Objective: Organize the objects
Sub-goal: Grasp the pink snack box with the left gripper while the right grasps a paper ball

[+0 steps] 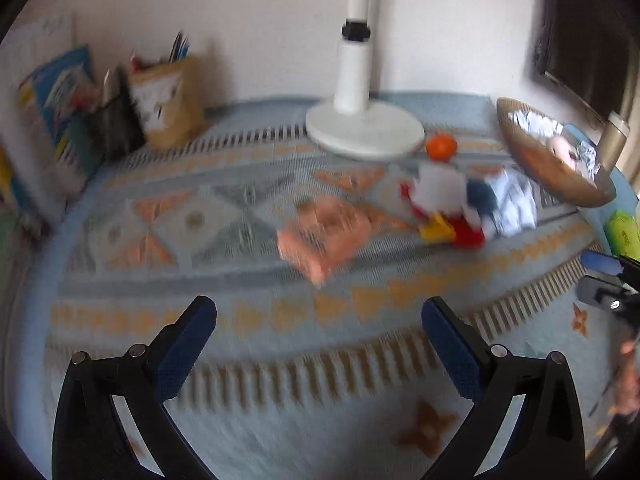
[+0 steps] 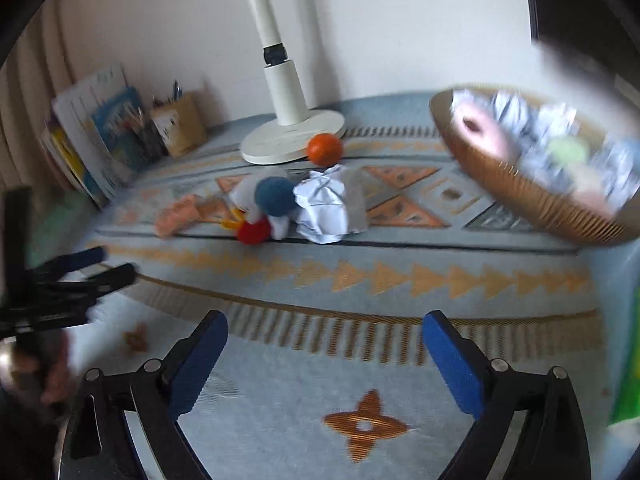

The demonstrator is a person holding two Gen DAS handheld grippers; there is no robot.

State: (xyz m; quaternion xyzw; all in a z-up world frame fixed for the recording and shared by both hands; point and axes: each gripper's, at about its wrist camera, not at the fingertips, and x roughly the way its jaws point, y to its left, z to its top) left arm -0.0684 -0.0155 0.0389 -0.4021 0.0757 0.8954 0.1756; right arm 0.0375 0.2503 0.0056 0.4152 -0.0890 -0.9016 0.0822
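Observation:
On the patterned rug (image 1: 256, 308) lie a pink cloth (image 1: 320, 236) (image 2: 178, 216), a soft toy in white, blue, red and yellow (image 1: 444, 204) (image 2: 264, 208), crumpled white paper (image 1: 512, 200) (image 2: 324, 204) and an orange ball (image 1: 441, 146) (image 2: 325, 149). A woven basket (image 1: 548, 168) (image 2: 532, 196) at the right holds a pink ring and crumpled foil. My left gripper (image 1: 320, 308) is open and empty, above the rug in front of the pink cloth. My right gripper (image 2: 325, 322) is open and empty, in front of the paper. The left gripper also shows at the left edge of the right wrist view (image 2: 92, 266).
A white fan stand (image 1: 360, 120) (image 2: 288, 136) stands behind the objects by the wall. Books and a brown pencil box (image 1: 168, 104) (image 2: 180, 124) lean against the wall at the back left. A green object (image 1: 624, 232) lies at the right edge.

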